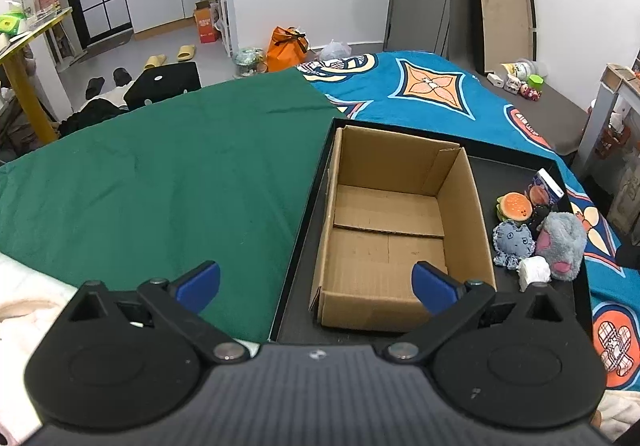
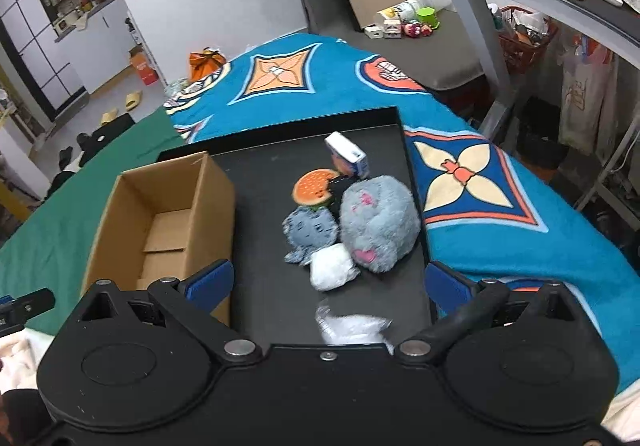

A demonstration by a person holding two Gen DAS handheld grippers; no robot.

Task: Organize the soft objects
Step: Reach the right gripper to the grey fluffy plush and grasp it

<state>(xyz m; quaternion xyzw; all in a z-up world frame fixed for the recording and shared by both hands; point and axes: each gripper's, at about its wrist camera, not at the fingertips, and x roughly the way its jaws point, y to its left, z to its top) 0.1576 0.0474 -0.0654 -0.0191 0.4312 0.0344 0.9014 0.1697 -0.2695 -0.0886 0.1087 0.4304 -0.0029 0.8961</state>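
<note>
Just right of the empty cardboard box (image 2: pixel 160 221), on the black tray (image 2: pixel 272 165), the soft toys lie clustered: white wad (image 2: pixel 332 268), blue octopus plush (image 2: pixel 310 232), grey plush (image 2: pixel 378 219), burger toy (image 2: pixel 314 187). Both the right gripper (image 2: pixel 328 282) and left gripper (image 1: pixel 316 282) hang spread and empty. Sorting looks unstarted; next, likely pinch the wad. A blurred clear wrapper (image 2: pixel 352 328) nearest is unidentifiable.

Bed (image 2: pixel 500 242) under blue patterned blanket (image 1: pixel 432 101), green cloth (image 1: pixel 160 181), black tray (image 2: pixel 272 173)
</note>
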